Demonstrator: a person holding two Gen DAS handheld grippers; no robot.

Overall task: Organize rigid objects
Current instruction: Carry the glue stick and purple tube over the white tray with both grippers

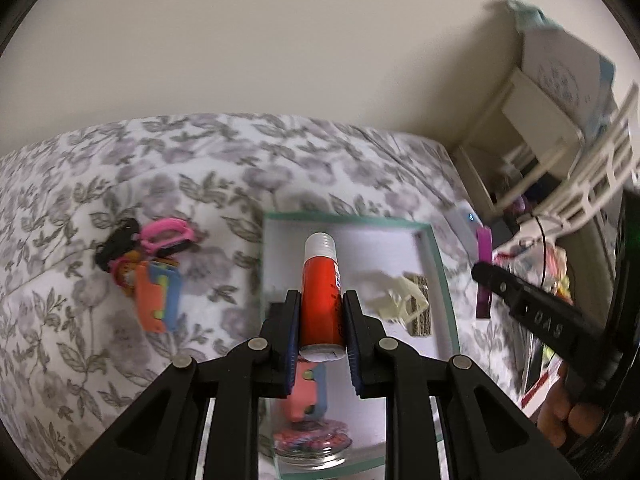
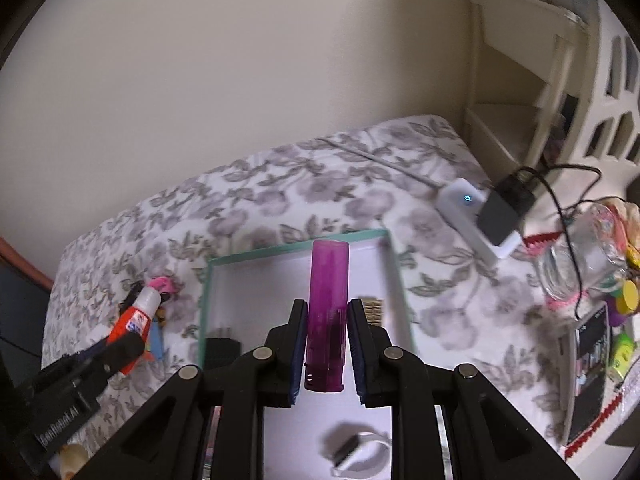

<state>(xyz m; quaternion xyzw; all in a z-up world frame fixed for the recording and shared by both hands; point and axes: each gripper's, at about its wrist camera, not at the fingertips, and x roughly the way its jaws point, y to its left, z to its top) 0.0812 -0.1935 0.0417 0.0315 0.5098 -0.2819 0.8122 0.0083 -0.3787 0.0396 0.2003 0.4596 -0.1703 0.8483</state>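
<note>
A bed with a grey floral bedspread [image 1: 120,168] stands against a plain cream wall, and a shallow tray with a teal rim [image 1: 348,220] lies on it. In the left wrist view, the left gripper [image 1: 320,320] is clamped on a red glue tube [image 1: 320,296] with a white ribbed cap, held above the tray; a cream clip and a piece of corrugated cardboard [image 1: 420,308] already lie inside it, and a jar of coloured beads [image 1: 310,446] shows below the jaws. Left of the tray a heap of small plastic pieces [image 1: 148,264], pink, black, orange and blue, is still on the bedspread. At the right edge the other gripper carries a purple tube. In the right wrist view, the right gripper [image 2: 327,344] is clamped on that purple tube [image 2: 328,308], also poised over the tray, where a dark block [image 2: 222,350] and a white and black item [image 2: 360,450] lie. On the right, a glass jar [image 2: 576,264], a white charger unit [image 2: 472,208] and assorted clutter sit outside the tray. The sorting looks partly done: several pieces are in, two are in hand, and the heap and the right-hand clutter appear to remain.
</note>
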